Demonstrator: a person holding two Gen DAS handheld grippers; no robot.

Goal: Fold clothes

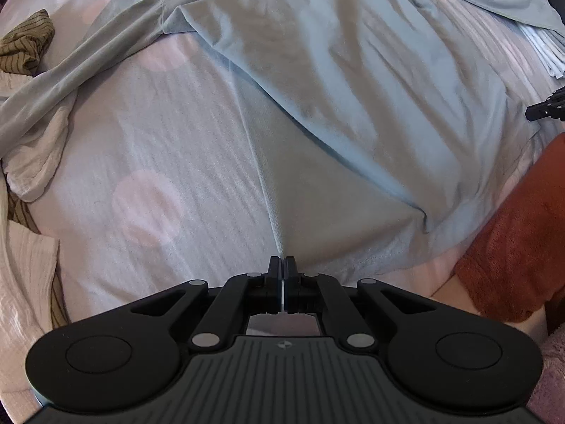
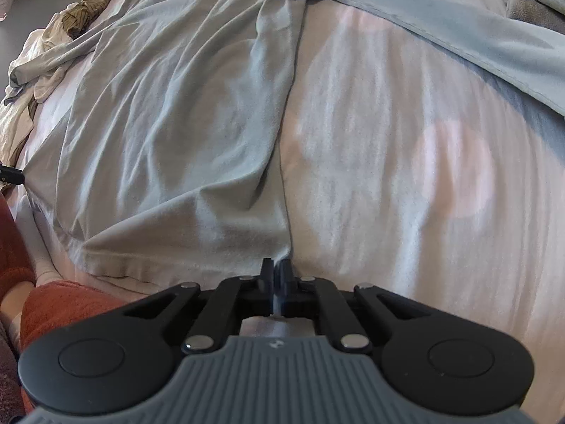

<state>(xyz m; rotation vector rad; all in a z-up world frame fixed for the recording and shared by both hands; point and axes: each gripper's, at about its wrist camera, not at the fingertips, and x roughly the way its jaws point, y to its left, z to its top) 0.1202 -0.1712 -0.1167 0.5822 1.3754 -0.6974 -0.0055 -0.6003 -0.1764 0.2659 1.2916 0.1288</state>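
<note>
A pale grey long-sleeved shirt [image 1: 353,88] lies spread on the bed, hem toward me. My left gripper [image 1: 283,263] is shut on the shirt's bottom left hem corner. In the right wrist view the same grey shirt [image 2: 169,123] fills the left half, and my right gripper [image 2: 276,266] is shut on its bottom right hem corner. One sleeve [image 1: 70,70] trails off to the left, the other sleeve [image 2: 459,31] runs to the upper right. The right gripper's tip [image 1: 545,107] shows at the left wrist view's right edge.
The bed sheet [image 1: 148,162] is white with pale pink dots. A crumpled olive striped garment [image 1: 24,46] and a cream garment [image 1: 28,254] lie at the left. A rust-red fuzzy sleeve [image 1: 519,240] is at the bed's near edge. Folded pale cloth [image 1: 545,49] sits far right.
</note>
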